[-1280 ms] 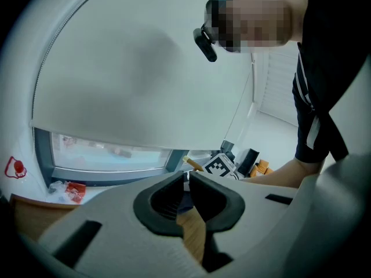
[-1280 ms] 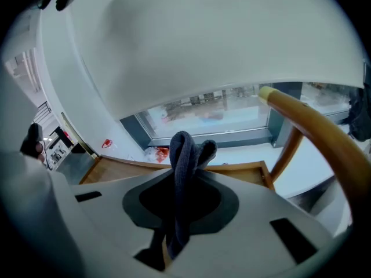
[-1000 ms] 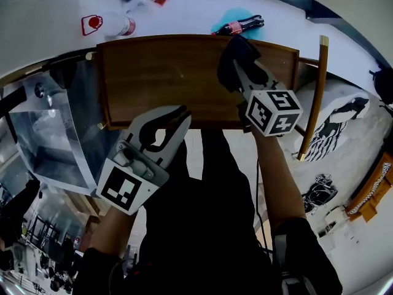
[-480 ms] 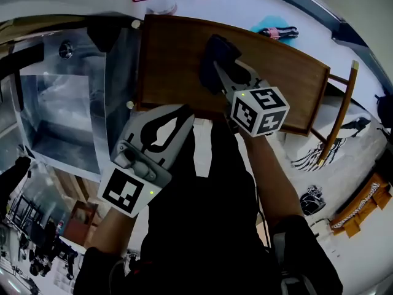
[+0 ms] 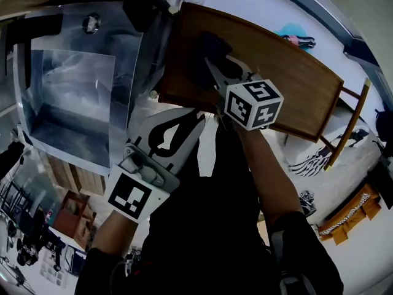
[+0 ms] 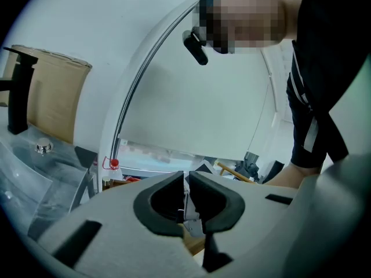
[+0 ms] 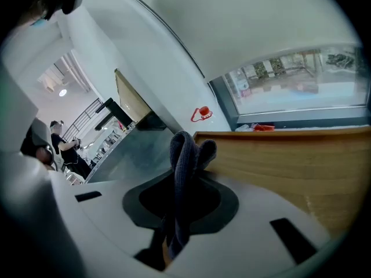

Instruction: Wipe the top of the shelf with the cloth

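Right gripper reaches forward over the wooden shelf, jaws clamped on the dark cloth, which lies on the shelf top near the sink end. Left gripper sits back at the shelf's front edge, jaws together, nothing between. Metal sink is just beside the shelf.

Ribbed knit cloth on smooth wooden shelf; shiny metal sink.
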